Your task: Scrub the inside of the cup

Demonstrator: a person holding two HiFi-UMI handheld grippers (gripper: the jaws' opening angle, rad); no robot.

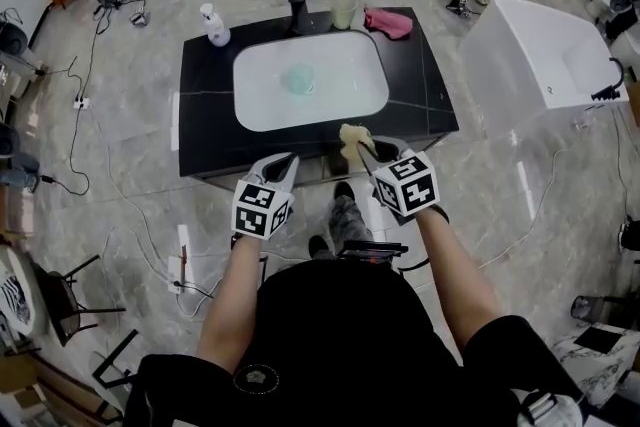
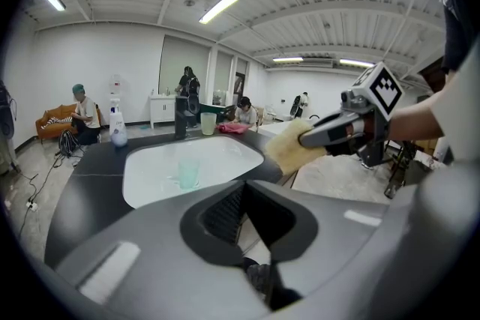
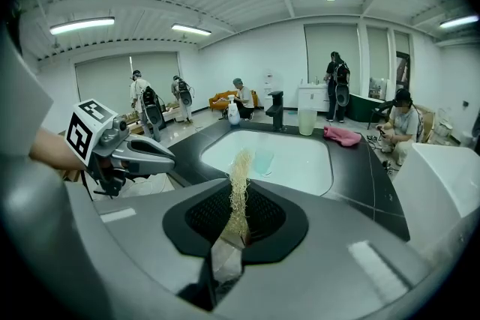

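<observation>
Yellow fibrous pad point(image 1: 350, 136), clamped in the right hand-held gripper point(image 1: 360, 153), may topple the pale-green plastic cup point(image 1: 298, 78), since the left hand-held gripper point(image 1: 289, 162) is closed empty.

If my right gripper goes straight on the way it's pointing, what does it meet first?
Probably the pale green cup in the white basin: the right gripper, shut on the sponge, points nearly at it. Height is unclear.

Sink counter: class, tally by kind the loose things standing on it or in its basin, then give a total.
Cups: 2
Bottles: 1
Cloths: 1
Total: 4
</observation>
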